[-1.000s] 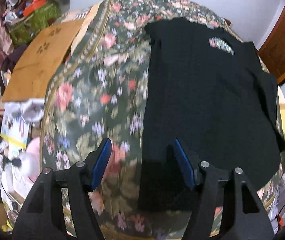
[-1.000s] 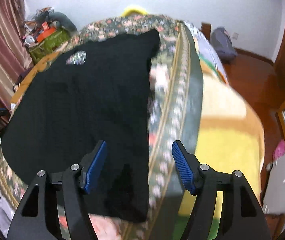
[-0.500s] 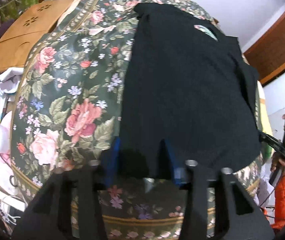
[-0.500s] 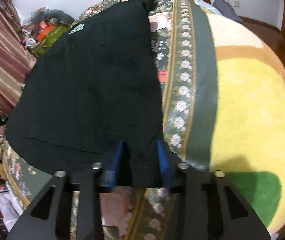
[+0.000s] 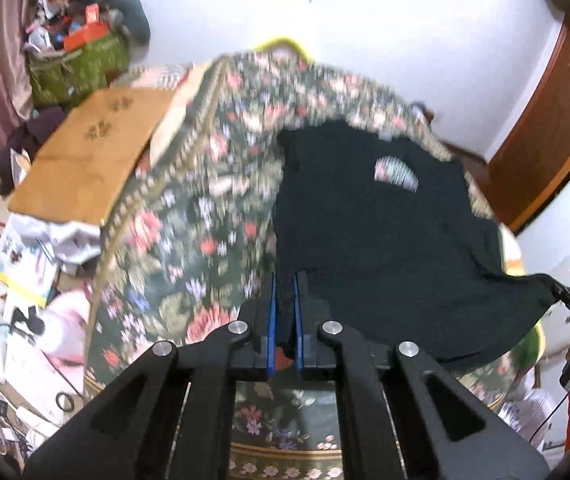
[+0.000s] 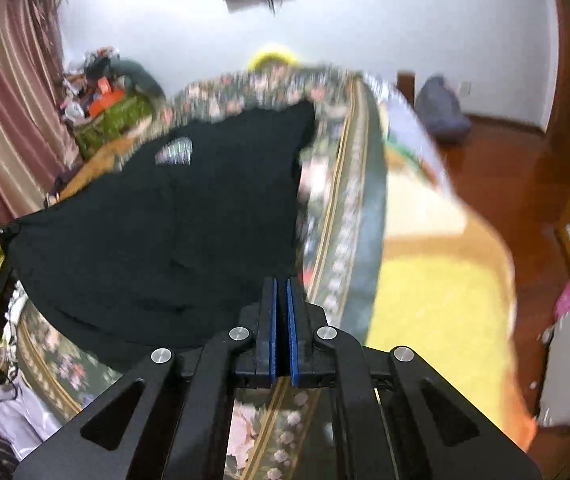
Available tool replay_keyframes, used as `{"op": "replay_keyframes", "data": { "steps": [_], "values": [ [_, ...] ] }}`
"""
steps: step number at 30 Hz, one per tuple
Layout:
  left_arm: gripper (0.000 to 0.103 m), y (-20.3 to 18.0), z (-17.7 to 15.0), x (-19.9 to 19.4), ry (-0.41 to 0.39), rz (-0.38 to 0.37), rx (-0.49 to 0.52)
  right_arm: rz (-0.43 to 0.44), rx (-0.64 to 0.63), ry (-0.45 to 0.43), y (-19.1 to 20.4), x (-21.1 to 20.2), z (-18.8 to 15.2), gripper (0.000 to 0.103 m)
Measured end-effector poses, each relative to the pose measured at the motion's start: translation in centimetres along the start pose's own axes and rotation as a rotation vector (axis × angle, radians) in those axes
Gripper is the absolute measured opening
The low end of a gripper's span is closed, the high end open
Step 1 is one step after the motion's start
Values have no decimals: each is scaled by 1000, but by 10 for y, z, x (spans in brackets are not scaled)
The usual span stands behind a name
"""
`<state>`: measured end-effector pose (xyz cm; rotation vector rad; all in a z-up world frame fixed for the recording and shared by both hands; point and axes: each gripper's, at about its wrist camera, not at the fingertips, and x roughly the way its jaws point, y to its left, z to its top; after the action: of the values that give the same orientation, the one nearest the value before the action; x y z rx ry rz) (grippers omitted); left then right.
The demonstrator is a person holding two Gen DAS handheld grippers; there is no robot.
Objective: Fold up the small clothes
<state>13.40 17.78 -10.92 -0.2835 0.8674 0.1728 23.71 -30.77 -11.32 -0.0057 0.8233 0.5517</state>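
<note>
A black T-shirt (image 5: 373, 240) with a small printed patch lies on the floral bedspread (image 5: 189, 240); its near hem is lifted off the bed. My left gripper (image 5: 283, 280) is shut on the hem's left corner. My right gripper (image 6: 281, 284) is shut on the hem's right corner of the black T-shirt (image 6: 165, 232). The hem hangs stretched between the two grippers. Each gripper shows at the far edge of the other's view.
The floral bedspread (image 6: 341, 216) covers a yellow blanket (image 6: 437, 288) on the bed. A cardboard sheet (image 5: 89, 160) and clutter lie left of the bed. A green box (image 5: 81, 68) stands at the back left. A wooden door (image 5: 557, 112) is at the right.
Both grippers went from open above the hem to shut on its corners. They have since lifted the hem off the bed, and the views tilted up toward the wall.
</note>
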Motion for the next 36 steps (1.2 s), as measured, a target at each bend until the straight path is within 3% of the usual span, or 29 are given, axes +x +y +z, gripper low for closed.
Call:
{"op": "replay_keyframes", "data": {
  "steps": [10,17,23,30,36],
  "values": [
    [6,-25,61,-60,-188,-33,29,7,-54,-197,24,-40,64,4],
    [6,-38,119,-73,-268,-47,23,4,-98,-279,33,-31,119,4],
    [6,-32,173,-12,-205,7,-24,-15,-88,-247,27,10,156,4],
    [6,2,205,112,-73,136,-74,-61,-49,-127,2,96,182,4],
    [6,23,221,217,50,149,-105,-101,-4,-5,-25,178,197,4]
  ]
}}
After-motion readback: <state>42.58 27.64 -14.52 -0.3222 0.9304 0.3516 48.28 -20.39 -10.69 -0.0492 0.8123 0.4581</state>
